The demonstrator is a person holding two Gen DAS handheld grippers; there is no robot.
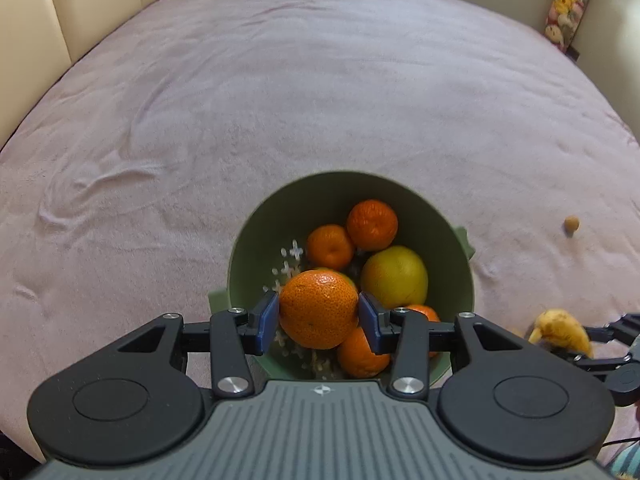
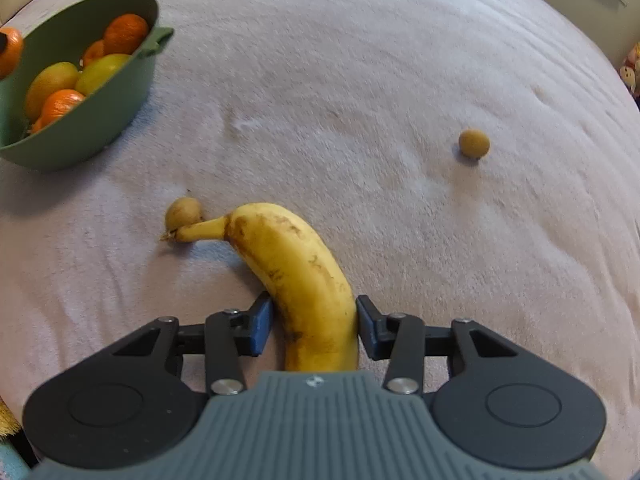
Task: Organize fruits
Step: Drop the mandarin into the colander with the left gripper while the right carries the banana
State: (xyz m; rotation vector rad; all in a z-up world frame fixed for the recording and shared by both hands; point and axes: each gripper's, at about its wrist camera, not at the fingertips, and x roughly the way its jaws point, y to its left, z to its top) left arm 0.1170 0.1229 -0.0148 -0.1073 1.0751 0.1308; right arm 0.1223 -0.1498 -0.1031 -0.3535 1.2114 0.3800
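Note:
My left gripper (image 1: 319, 314) is shut on an orange (image 1: 318, 309) and holds it over the green bowl (image 1: 256, 236). The bowl holds several oranges (image 1: 372, 225) and a yellow-green fruit (image 1: 394, 277). My right gripper (image 2: 314, 322) has its blue pads on both sides of a spotted banana (image 2: 296, 268) that lies on the pink blanket; the right pad touches it, the left pad looks just at its skin. The bowl also shows in the right wrist view (image 2: 100, 108) at the far left.
A small brown round fruit (image 2: 183, 213) lies against the banana's stem. Another small brown fruit (image 2: 473, 143) lies further right, also in the left wrist view (image 1: 572, 224). The pink blanket (image 1: 280, 80) covers the bed. A cream headboard (image 1: 48, 20) stands at the left.

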